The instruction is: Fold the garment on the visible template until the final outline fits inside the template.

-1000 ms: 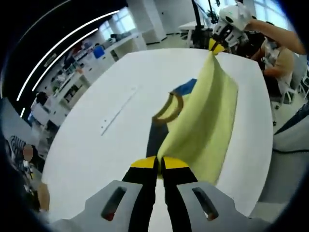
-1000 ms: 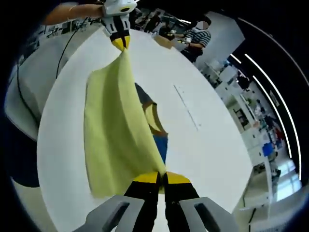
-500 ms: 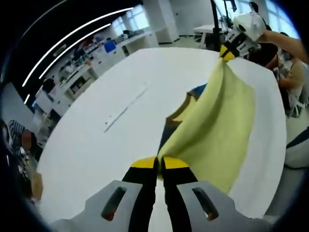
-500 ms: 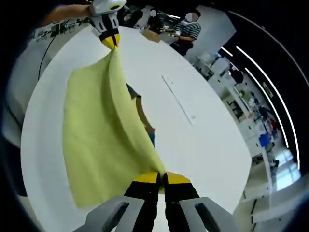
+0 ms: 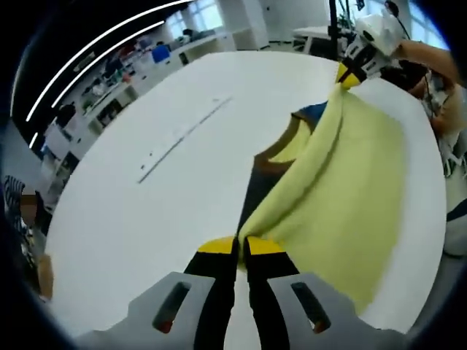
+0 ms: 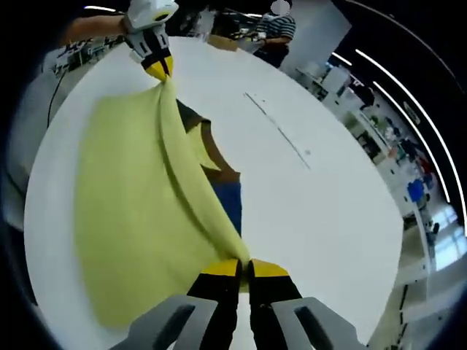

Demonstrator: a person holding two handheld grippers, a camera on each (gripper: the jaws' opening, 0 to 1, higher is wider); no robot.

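Yellow garment (image 5: pixel 343 189) hangs stretched between both grippers, over white table (image 5: pixel 146 211).

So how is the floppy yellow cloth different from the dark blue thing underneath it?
The yellow cloth garment hangs lifted and stretched between the left gripper and right gripper; the dark blue template lies flat. The garment looks bigger and covers much of the template. Both are over the white table.

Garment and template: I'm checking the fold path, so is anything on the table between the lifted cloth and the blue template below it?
Nothing visible. Both grippers are shut on the yellow garment, stretched above the blue template. The white table around it is bare apart from a thin line marking off to one side.
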